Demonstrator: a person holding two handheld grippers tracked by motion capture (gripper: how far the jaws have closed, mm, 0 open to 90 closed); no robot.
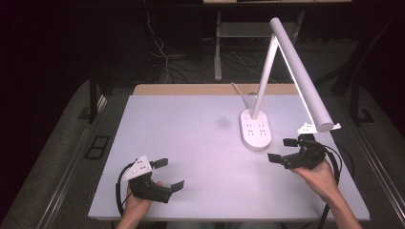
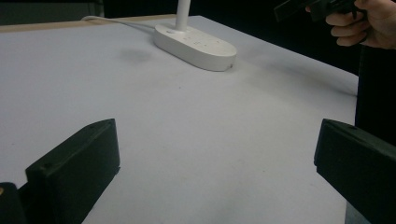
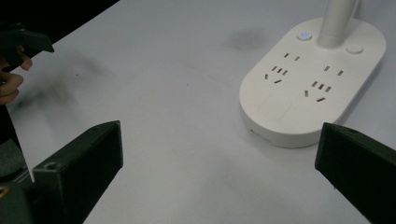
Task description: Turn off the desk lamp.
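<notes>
I judge nothing is started: my left gripper (image 1: 167,173) and right gripper (image 1: 281,149) both sit with jaws apart and empty, and the untouched desk lamp (image 1: 256,130) stands just beside the right one on the table (image 1: 191,143).

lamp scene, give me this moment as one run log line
lamp: upright on table, untouched | left gripper: open, empty, near front edge | right gripper: open, empty, beside lamp base, no contact
</notes>
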